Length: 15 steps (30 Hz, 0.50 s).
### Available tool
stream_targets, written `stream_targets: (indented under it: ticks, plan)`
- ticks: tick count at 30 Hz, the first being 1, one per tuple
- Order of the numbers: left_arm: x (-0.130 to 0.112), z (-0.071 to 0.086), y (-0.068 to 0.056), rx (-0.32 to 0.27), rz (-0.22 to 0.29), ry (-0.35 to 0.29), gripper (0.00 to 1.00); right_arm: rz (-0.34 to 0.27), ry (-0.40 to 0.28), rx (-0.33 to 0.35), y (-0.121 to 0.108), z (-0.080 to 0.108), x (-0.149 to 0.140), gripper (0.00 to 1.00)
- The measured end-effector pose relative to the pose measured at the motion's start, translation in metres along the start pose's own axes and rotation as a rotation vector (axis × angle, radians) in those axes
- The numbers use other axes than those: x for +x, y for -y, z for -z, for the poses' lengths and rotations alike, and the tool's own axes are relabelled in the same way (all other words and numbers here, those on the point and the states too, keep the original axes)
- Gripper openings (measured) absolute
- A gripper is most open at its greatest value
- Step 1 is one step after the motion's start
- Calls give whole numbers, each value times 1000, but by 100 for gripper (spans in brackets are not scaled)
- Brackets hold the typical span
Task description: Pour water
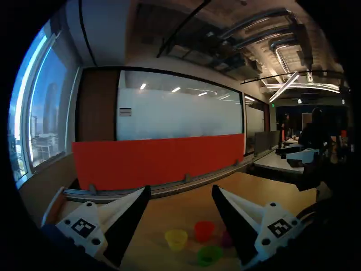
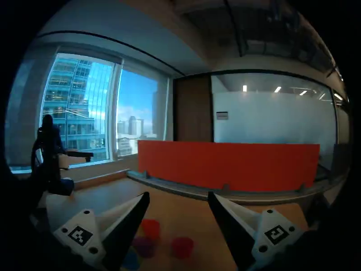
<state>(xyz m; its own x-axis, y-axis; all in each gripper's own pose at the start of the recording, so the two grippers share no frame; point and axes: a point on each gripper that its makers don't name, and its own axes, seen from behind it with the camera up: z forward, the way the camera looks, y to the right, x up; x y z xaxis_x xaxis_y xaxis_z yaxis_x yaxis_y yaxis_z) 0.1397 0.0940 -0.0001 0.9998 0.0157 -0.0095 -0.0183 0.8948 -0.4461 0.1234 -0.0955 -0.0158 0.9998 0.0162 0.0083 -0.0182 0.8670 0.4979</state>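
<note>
My left gripper is open and held above a wooden table, with nothing between its fingers. Below it stand small plastic cups: a yellow cup, a red cup, a green cup, and a purple cup partly hidden by the right finger. My right gripper is also open and empty over the table. Under it I see a red cup, a second red cup, a purple cup and a blue cup by the left finger.
An orange partition on a grey rail runs along the table's far edge, also seen as the orange partition. Large windows lie to the side. A dark shape with a white part stands at the left. People are at desks far right.
</note>
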Motion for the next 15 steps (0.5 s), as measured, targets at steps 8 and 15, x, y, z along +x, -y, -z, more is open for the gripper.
stream_targets:
  ticks: [8, 15]
  plan:
    - [6, 1, -16, -83, -11, 8, 100, -31, 3, 99, 23, -1, 9, 99]
    - [0, 3, -26, -133, -53, 37, 100, -11, 28, 179, 41, 2, 7, 99]
